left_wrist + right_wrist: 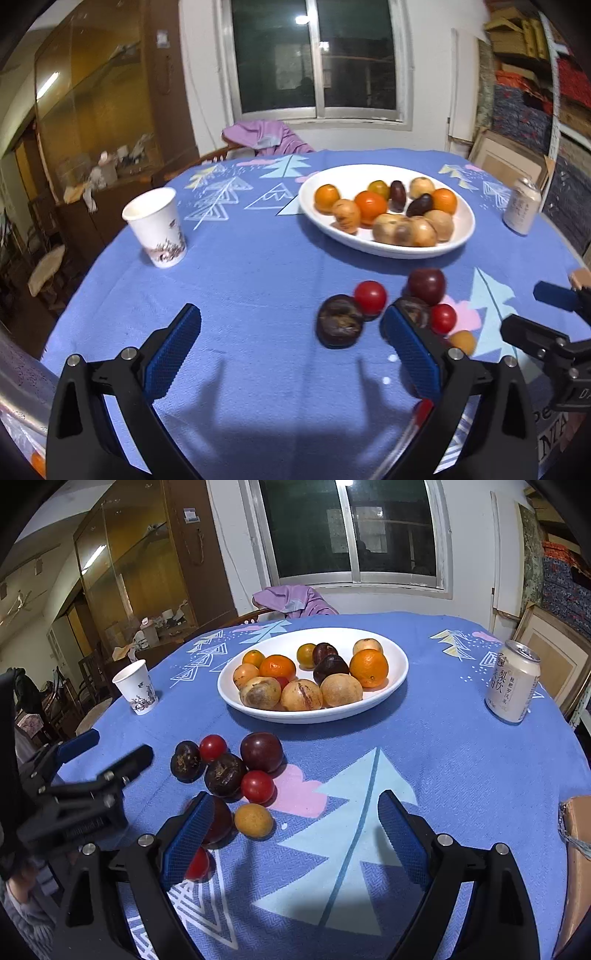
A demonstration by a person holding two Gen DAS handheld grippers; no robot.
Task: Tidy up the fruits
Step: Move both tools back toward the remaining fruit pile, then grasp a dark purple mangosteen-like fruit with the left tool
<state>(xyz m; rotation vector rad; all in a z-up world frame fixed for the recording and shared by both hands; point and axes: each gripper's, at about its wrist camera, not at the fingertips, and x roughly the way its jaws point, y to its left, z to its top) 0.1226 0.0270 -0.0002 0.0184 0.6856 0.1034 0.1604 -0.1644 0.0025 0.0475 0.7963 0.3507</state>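
Observation:
A white oval plate (pixel 461 218) (pixel 399 664) on the blue tablecloth holds several oranges, tan fruits and dark plums. Loose fruit lies in front of it: a dark mangosteen (pixel 339 325) (pixel 186 761), a second mangosteen (pixel 224 774), a purple plum (pixel 426 286) (pixel 261 752), red tomatoes (pixel 370 295) (pixel 258 786) and a small yellow fruit (pixel 253 820). My left gripper (pixel 291 350) is open and empty, with the cluster by its right finger. My right gripper (pixel 295 838) is open and empty, just right of the yellow fruit. Each gripper shows in the other's view.
A paper cup (pixel 157 227) (pixel 136 686) stands at the left. A drink can (pixel 521 205) (pixel 511 681) stands at the right. A chair with a purple cloth (pixel 295 600) is behind the table. A cardboard box (pixel 574 867) sits at the right edge.

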